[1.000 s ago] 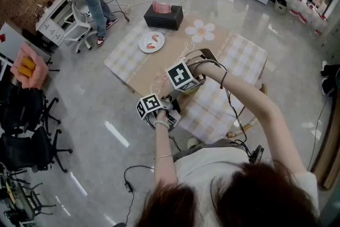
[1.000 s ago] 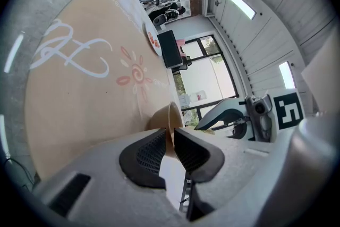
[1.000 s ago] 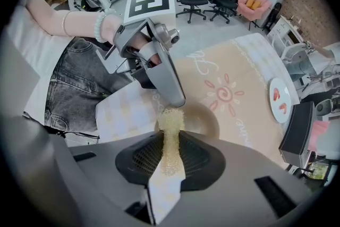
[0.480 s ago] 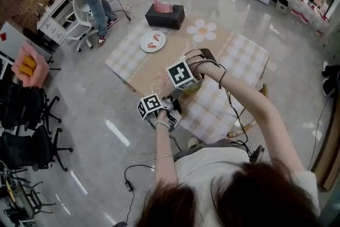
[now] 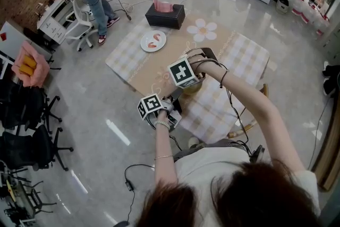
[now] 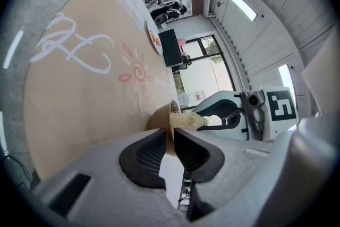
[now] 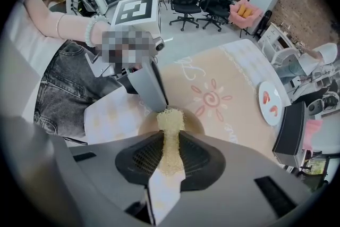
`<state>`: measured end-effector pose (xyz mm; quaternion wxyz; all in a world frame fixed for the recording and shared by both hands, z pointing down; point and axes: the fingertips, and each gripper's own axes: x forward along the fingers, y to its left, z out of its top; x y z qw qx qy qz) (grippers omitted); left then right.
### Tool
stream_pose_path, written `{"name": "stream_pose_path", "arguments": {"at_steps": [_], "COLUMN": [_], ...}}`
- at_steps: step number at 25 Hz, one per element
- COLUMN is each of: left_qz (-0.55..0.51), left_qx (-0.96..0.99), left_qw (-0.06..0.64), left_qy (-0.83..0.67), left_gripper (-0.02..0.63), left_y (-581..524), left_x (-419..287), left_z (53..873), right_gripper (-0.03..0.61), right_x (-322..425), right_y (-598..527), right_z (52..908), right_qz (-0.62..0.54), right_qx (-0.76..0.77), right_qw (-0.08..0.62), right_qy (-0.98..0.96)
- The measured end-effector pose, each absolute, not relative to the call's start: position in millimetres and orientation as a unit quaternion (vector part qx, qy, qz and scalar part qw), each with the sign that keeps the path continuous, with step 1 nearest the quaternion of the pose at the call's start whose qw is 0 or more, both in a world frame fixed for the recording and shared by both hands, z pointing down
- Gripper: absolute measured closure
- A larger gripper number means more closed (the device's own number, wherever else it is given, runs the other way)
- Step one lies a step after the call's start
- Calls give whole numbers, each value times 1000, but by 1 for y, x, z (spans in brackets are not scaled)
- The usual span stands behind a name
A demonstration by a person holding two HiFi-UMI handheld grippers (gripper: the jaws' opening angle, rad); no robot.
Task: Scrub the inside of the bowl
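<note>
While left hand-held gripper (image 6: 171,134) pinches bowl (image 6: 158,120), right one (image 7: 170,138) clamps sponge (image 7: 170,118).

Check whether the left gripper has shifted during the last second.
No. The left gripper sits at the same spot relative to the plate, shut on the bowl.

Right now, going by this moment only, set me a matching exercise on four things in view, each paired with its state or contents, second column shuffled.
Column one:
1. left hand-held gripper
2. right hand-held gripper
3. white plate
4. black tissue box

Column two:
a. pink tissue sticks out of its top
b. shut on the rim of the brown bowl
c. carries red food pieces
d. shut on the yellow scouring pad

Pairs: 1-b, 2-d, 3-c, 4-a.
</note>
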<state>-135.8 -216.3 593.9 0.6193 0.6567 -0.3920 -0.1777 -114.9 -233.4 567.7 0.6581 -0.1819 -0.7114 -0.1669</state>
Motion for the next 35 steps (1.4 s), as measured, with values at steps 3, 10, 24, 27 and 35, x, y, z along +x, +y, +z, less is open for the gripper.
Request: {"name": "stream_pose_path", "arguments": {"at_steps": [3,10,24,27,35], "left_qz": [-184,-179,-144,-130,-90], "left_qx": [659,668,747,761,784], "left_qw": [615,595,457,425,345], "left_qy": [-391,-410,-461,-472,-507], "left_gripper": [561,561,562,572,595], "left_y": [-215,-211,-206,-201,-195], "left_x": [-138,-147,-154,-154,-156], "left_z": [589,585,552,546,535], "right_gripper": [499,500,500,500,500], "right_x": [-113,-104,-96,-94,-90], "right_y": [-234,-235,-219,-216,-211], "right_z": [563,555,533,527,508], "right_qz": [-150,-59,88,104,138], "right_qx": [-174,-132,-55,-41,-7], "right_qw": [641,558,316,273,151], "right_qy": [-733,-817,-943,-955,-979]}}
